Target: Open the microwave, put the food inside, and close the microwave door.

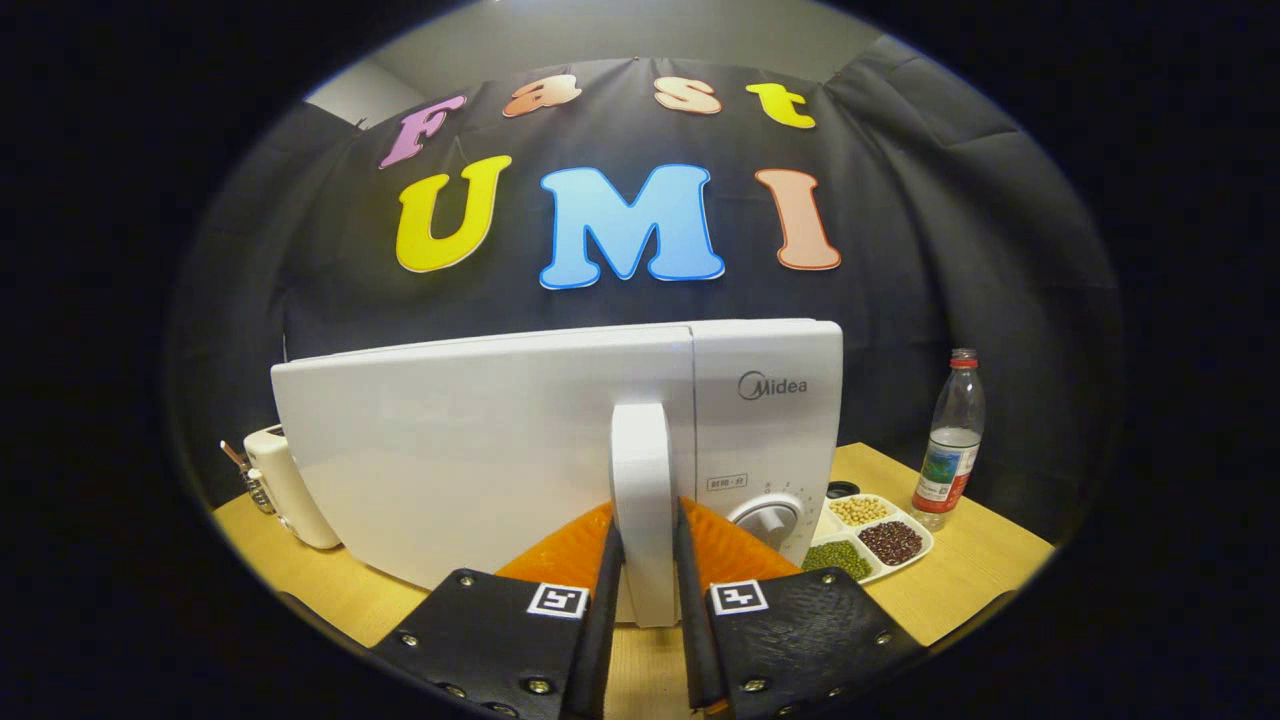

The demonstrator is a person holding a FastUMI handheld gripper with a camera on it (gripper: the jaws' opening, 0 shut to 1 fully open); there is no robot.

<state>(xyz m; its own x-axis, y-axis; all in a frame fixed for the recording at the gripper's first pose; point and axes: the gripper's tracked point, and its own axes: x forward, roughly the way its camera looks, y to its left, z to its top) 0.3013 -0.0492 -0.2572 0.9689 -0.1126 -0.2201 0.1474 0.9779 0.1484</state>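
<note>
The white microwave [560,440] stands on a wooden table [960,580], directly ahead of the gripper [647,560], with the black cloth wall behind it. Its door [470,450] takes the wide left part of the front, and I cannot tell if the door is fully closed or slightly open. On the right edge of the door there is a vertical white handle [642,500]. The two fingers of the gripper stand on both sides of this handle, one finger [608,580] at its left side and the other at its right side, and both seem to press on it, so the claw is nearly closed with only the handle in the gap. To the right of the handle is the control panel [765,430] of the microwave, with a round knob [768,522] low on it.

Just right of the microwave, on the table, lies a white tray [905,565] with several compartments. One compartment holds pale yellow beans, one holds dark red beans and one holds green beans. Beyond the tray, close to the wall, a clear plastic bottle [950,440] with a red cap stands upright.

On the other side, left of the microwave and partly hidden behind the door, there is a cream-coloured appliance [285,490]; what kind it is I cannot tell.
</note>
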